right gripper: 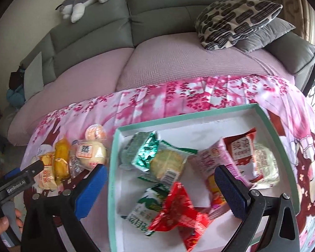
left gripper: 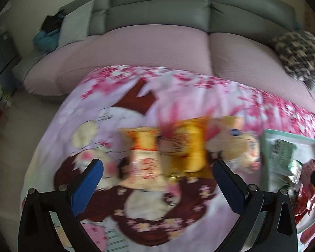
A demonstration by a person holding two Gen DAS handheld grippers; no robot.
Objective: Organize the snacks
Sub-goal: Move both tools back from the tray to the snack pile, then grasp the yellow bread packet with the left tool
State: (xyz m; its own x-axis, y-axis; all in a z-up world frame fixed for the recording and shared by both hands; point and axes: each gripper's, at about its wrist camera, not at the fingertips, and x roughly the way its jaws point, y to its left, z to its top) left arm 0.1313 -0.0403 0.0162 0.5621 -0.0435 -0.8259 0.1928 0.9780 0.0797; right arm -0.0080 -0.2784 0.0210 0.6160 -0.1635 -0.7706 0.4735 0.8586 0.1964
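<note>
Grey sofa [right gripper: 161, 16] backs a table under a glossy pink cartoon cloth [right gripper: 178, 96]; a mint-rimmed white tray [right gripper: 264, 117] holds crinkly packets, 1 red wrapper [right gripper: 178, 208] under the spread right gripper [right gripper: 159, 191]; left gripper [left gripper: 157, 184], also released, faces 3 loose buns [left gripper: 145, 159] left of the tray's edge

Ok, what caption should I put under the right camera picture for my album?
The open right tool hovers over a green-edged box of snack packets, with more snacks waiting on the pink cloth.
</note>
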